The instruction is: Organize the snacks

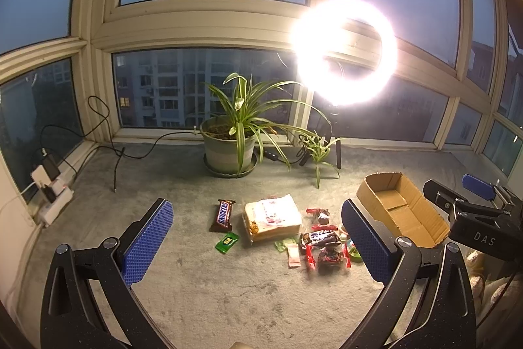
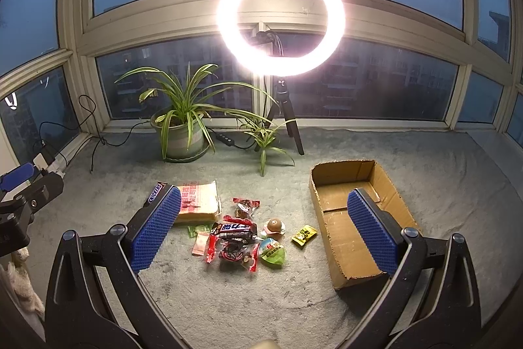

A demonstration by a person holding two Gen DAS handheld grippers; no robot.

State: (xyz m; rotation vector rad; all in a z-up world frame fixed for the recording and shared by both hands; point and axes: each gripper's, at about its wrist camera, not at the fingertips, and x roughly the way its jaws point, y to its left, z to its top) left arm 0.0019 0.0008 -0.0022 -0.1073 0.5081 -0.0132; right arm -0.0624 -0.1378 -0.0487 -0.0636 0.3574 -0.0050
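1. The left gripper (image 1: 258,237) hangs above the grey carpet (image 1: 202,300), its blue-padded fingers wide apart and holding nothing.
2. The right gripper (image 2: 263,228) hangs likewise, spread and empty.
3. A brown Snickers bar (image 1: 224,215), a clear-wrapped pack of sliced bread (image 1: 273,216) and a heap of small red, green and yellow packets (image 2: 243,237) lie mid-carpet.
4. An open brown cardboard box (image 2: 343,237) sits just right of the heap, near the carpet's right edge.
5. A potted green spider plant (image 1: 232,139) and a lit ring lamp (image 2: 281,17) stand along the far edge.
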